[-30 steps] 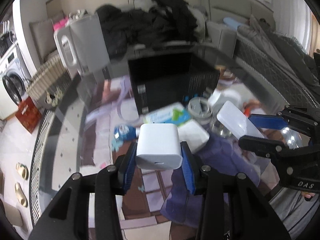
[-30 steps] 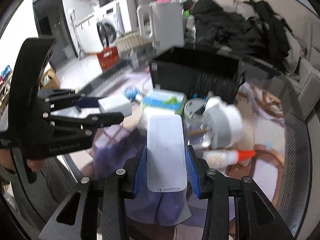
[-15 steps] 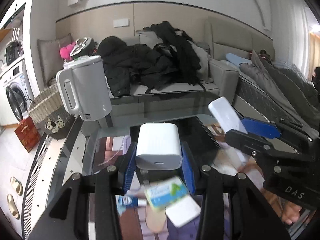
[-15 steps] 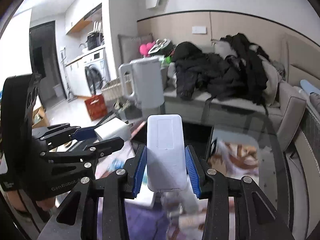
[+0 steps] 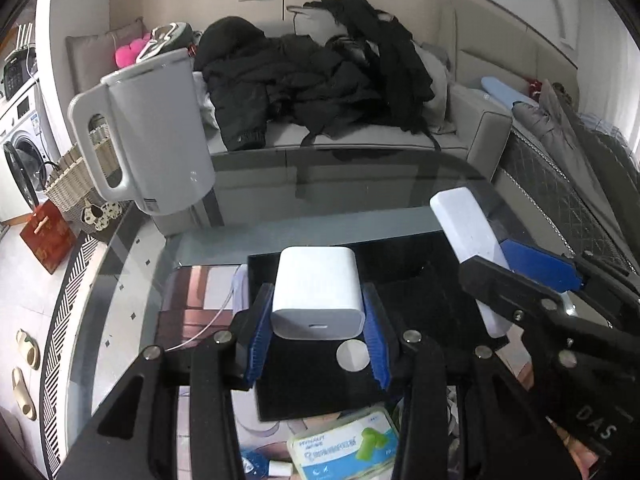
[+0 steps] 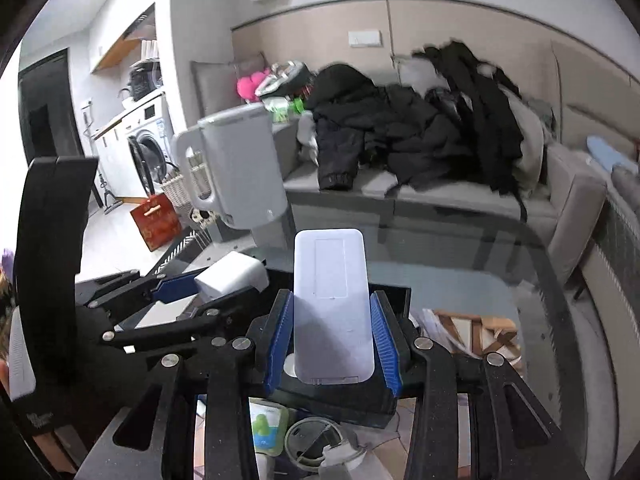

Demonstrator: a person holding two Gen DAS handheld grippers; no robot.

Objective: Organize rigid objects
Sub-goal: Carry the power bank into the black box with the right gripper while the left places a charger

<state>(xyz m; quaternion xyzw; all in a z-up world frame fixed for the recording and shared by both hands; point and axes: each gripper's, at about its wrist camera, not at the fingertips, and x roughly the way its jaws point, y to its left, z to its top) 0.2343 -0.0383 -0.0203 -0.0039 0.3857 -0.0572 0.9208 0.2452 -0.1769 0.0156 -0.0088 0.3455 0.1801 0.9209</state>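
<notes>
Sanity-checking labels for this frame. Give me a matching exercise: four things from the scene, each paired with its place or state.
Things:
1. white charger cube
2. flat white case
3. white kettle
4. black bin

Places or states:
A. standing on the glass table, far left
B. clamped in the right gripper
C. below both grippers, open top
D. clamped in the left gripper

Pairs: 1-D, 2-B, 3-A, 4-C

Black hand-held gripper (image 5: 318, 344), blue pads (image 5: 376, 340)
</notes>
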